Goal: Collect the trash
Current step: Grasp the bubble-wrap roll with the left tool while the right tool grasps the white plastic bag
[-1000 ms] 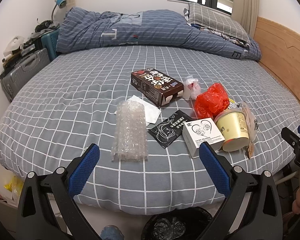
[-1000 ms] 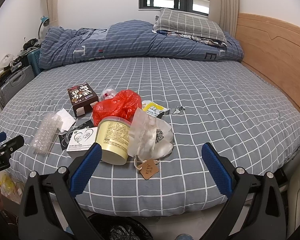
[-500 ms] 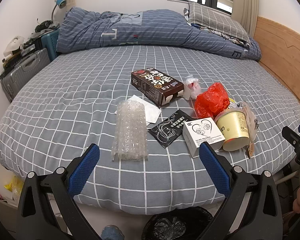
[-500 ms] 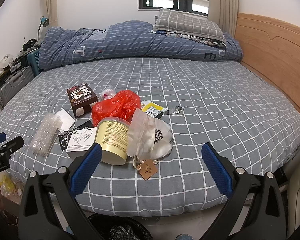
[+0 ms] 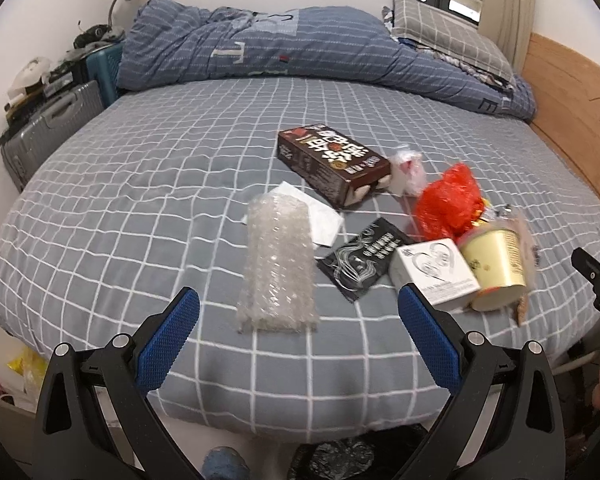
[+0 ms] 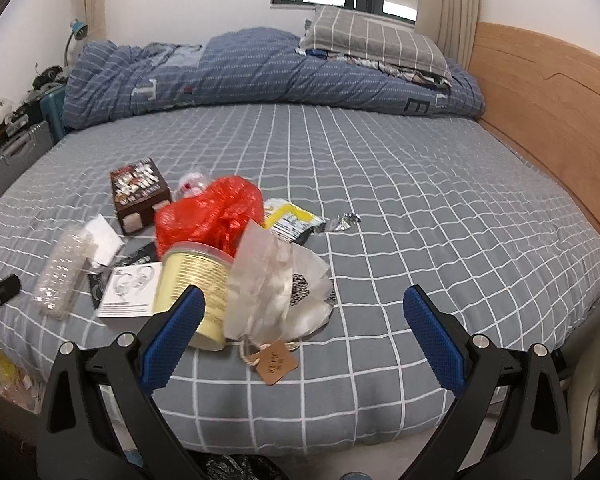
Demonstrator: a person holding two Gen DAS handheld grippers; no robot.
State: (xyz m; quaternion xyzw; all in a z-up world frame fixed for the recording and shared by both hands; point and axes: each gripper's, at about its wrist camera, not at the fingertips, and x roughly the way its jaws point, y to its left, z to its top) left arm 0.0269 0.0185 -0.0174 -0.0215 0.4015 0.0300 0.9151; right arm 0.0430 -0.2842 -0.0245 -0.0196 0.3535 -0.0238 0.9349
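Observation:
Trash lies on the grey checked bed: a bubble-wrap sheet [image 5: 278,264], a brown carton [image 5: 332,164], a black packet [image 5: 362,258], a white earphone box [image 5: 436,270], a yellow paper cup [image 6: 192,288], a red plastic bag [image 6: 210,214], a clear bag with a tag [image 6: 276,292] and a yellow wrapper [image 6: 292,220]. My left gripper [image 5: 298,342] is open and empty, just short of the bubble wrap. My right gripper [image 6: 304,336] is open and empty, close to the cup and clear bag.
A black-lined trash bin [image 5: 340,456] stands on the floor below the bed's near edge. A rolled blue duvet [image 5: 300,48] and a pillow [image 6: 372,44] lie at the far side. A wooden headboard [image 6: 548,120] is on the right, suitcases [image 5: 48,128] on the left.
Both grippers have moved forward and lower toward the trash; the items look larger and nearer. Nothing on the bed has moved. Both stay open.

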